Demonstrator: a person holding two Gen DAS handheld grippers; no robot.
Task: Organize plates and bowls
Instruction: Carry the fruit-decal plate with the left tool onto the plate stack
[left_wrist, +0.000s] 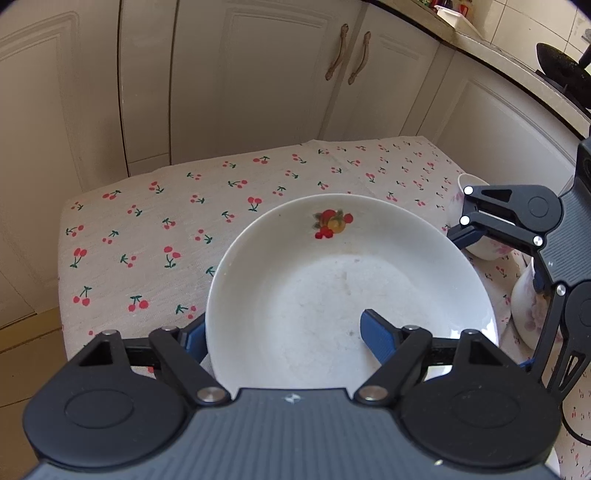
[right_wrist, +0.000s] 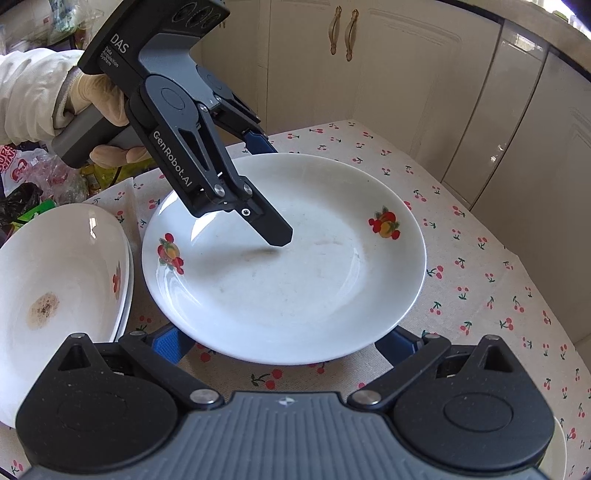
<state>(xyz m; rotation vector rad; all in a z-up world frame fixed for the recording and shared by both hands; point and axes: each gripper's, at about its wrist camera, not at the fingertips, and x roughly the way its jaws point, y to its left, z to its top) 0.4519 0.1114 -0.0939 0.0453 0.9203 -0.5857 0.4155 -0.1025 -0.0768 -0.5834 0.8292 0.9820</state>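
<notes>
From the left of the table, a short stack of white plates (right_wrist: 55, 280) sits at the edge of the cherry-print cloth (right_wrist: 480, 280), the top one marked with a brown stain. Just beside it to the right lies the big white plate (right_wrist: 295, 288) with fruit motifs, flat on the cloth. The left gripper (right_wrist: 273, 192), held by a gloved hand (right_wrist: 107, 107) in a pale sleeve, comes in over the plate's far-left rim: one finger reaches down over the inside of the dish, the other stands outside the rim, so the jaws straddle the edge at a middling spread. I cannot tell whether the pads actually press on it. Further right, the right gripper (right_wrist: 284, 341) waits at the plate's near rim, jaws spread wide, both fingers tucked low beside or under the edge, nothing held. I would judge the left gripper the better placed; the stack lies straight to its left. Off to the right stand small floral bowls (left_wrist: 480, 247).
</notes>
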